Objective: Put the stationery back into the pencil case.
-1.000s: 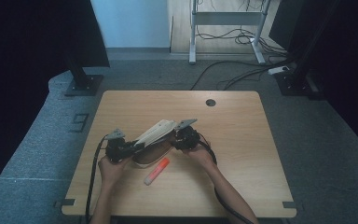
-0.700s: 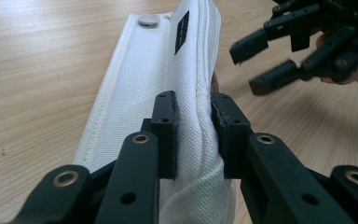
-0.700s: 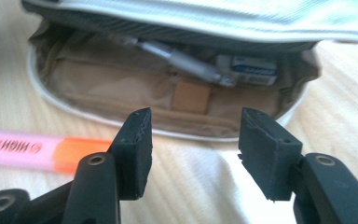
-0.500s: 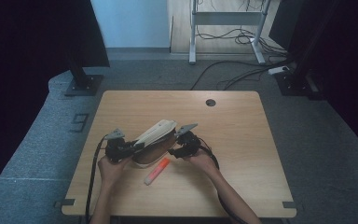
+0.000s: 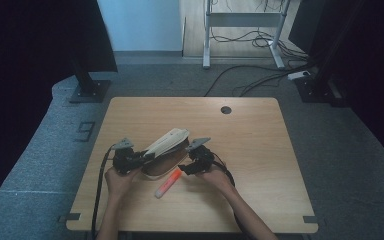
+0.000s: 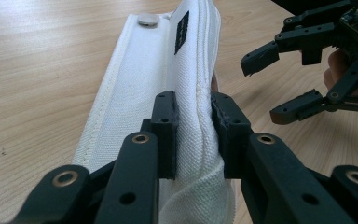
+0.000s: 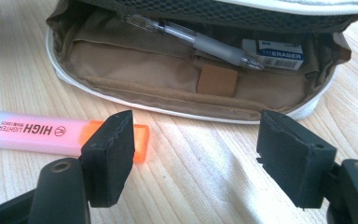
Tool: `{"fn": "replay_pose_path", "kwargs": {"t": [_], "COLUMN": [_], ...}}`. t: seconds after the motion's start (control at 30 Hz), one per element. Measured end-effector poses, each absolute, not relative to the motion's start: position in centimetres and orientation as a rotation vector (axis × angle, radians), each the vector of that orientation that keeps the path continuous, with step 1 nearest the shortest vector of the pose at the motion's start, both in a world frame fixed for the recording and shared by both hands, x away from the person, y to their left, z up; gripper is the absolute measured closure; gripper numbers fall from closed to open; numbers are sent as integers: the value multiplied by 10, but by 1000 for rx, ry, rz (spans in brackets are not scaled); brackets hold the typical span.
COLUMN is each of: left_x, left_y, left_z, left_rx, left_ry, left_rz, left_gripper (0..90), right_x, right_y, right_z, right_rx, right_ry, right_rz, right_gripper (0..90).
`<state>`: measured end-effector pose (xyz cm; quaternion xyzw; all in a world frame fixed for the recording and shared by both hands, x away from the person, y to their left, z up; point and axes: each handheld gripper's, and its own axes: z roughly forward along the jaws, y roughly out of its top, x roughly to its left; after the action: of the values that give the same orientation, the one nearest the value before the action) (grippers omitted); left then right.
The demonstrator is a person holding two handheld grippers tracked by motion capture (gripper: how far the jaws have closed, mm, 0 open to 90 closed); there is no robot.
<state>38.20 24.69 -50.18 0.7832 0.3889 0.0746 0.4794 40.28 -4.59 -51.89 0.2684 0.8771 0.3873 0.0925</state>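
I see a white pouch [image 6: 168, 79] with tan lining, an orange-pink highlighter [image 7: 51, 133], a white-blue eraser [image 7: 272, 53], black jaws, pale woodgrain table [image 5: 260, 145]

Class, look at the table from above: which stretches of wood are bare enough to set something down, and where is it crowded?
Bare: the far strip of the table up to the round hole, and the whole right side. Crowded: front left of centre, where the pencil case, the highlighter, the left tool and the right tool cluster.

highlighter [image 7: 60, 133] before pouch [image 7: 168, 88]; pen [image 7: 200, 42], eraser [image 7: 272, 53] inside
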Motion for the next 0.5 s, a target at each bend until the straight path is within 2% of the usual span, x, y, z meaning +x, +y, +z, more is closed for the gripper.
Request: {"fn": "replay_pose_path", "kwargs": {"t": [0.37,0.5], "left_x": [382,382], "left_y": [247,248], "left_z": [-502,-502], "left_rx": [1910,1909], "left_ry": [950,951], "left_rz": [180,178], "left_gripper": [727,727], "right_x": [397,394], "right_y": [-38,-34], "right_z": [-516,-515], "right_rx": [778,773], "right_ry": [2592,2578], "right_rz": [1150,1137], "right_gripper": [214,166]}}
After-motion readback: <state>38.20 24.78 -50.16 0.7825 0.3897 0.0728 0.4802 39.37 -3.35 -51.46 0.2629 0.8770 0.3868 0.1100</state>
